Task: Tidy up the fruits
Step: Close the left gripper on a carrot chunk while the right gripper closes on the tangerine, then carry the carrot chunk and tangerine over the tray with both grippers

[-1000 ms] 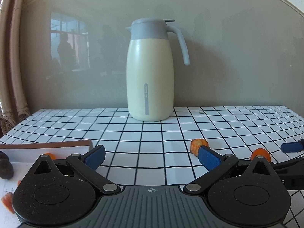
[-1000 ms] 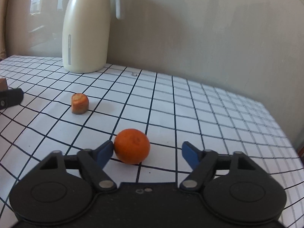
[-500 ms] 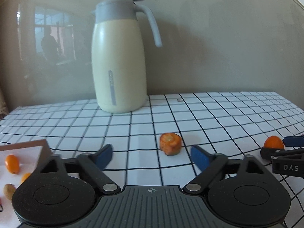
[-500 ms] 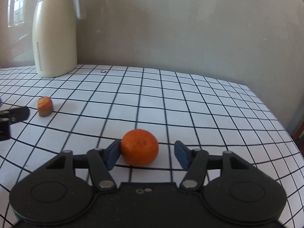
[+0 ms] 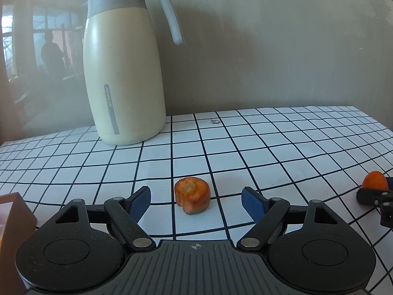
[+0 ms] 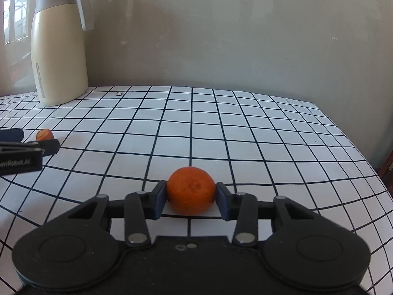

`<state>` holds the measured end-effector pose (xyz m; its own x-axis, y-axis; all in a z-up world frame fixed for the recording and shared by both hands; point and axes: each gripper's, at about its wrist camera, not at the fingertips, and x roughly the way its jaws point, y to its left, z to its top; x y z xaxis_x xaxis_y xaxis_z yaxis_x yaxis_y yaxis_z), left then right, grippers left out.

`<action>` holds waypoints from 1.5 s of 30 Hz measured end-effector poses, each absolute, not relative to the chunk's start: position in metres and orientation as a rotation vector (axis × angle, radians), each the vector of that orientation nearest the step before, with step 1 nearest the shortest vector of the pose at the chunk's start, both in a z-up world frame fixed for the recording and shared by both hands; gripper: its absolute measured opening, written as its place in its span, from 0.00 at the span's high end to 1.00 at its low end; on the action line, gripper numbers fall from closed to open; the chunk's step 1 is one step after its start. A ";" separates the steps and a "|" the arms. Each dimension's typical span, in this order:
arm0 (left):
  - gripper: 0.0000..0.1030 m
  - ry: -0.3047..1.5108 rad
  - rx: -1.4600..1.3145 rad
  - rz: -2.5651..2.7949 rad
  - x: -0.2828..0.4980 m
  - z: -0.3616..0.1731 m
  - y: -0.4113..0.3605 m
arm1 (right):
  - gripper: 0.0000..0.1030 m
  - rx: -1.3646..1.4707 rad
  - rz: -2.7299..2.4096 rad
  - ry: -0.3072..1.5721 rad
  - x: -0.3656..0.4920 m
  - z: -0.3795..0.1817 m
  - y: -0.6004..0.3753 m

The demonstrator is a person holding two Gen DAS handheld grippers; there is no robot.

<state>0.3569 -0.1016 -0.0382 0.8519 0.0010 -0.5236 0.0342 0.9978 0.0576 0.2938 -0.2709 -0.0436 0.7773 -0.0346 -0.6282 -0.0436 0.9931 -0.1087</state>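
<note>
Grip first: my right gripper (image 6: pixel 191 198) has its blue pads pressed on both sides of the round orange mandarin (image 6: pixel 190 190), which sits on the white black-gridded tablecloth (image 6: pixel 245 132). I'd lift it straight up, squeezing gently, since the soft peel may bruise or roll out. My left gripper (image 5: pixel 195 200) is spread wide around the stubby orange carrot-like chunk (image 5: pixel 192 198), touching neither side; I'd close evenly across its flat flanks. Open cloth lies ahead, the tall cream jug with grey lid (image 5: pixel 122 73) stands well back, and the brown box corner (image 5: pixel 14 209) sits just left.
</note>
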 end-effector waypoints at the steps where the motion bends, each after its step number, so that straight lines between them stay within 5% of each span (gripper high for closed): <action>1: 0.21 0.558 0.061 -0.016 0.360 -0.040 -0.102 | 0.67 -0.117 0.005 0.681 0.295 -0.044 -0.273; 4: 0.22 0.579 0.057 -0.014 0.366 -0.042 -0.106 | 0.67 -0.114 -0.012 0.678 0.295 -0.044 -0.279; 11: 0.68 0.600 0.077 -0.031 0.373 -0.046 -0.115 | 0.68 -0.087 -0.019 0.680 0.290 -0.042 -0.286; 29: 0.68 0.441 0.120 -0.058 0.267 -0.003 -0.112 | 0.68 -0.047 0.025 0.598 0.257 -0.004 -0.263; 45: 0.68 0.395 0.152 0.031 0.161 0.012 -0.035 | 0.68 -0.152 0.192 0.544 0.198 0.017 -0.186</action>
<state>0.1610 -0.0351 0.0123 0.9227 0.0601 -0.3808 -0.0008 0.9881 0.1539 0.1976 -0.1857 0.0166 0.8383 0.1407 -0.5267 -0.2209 0.9709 -0.0921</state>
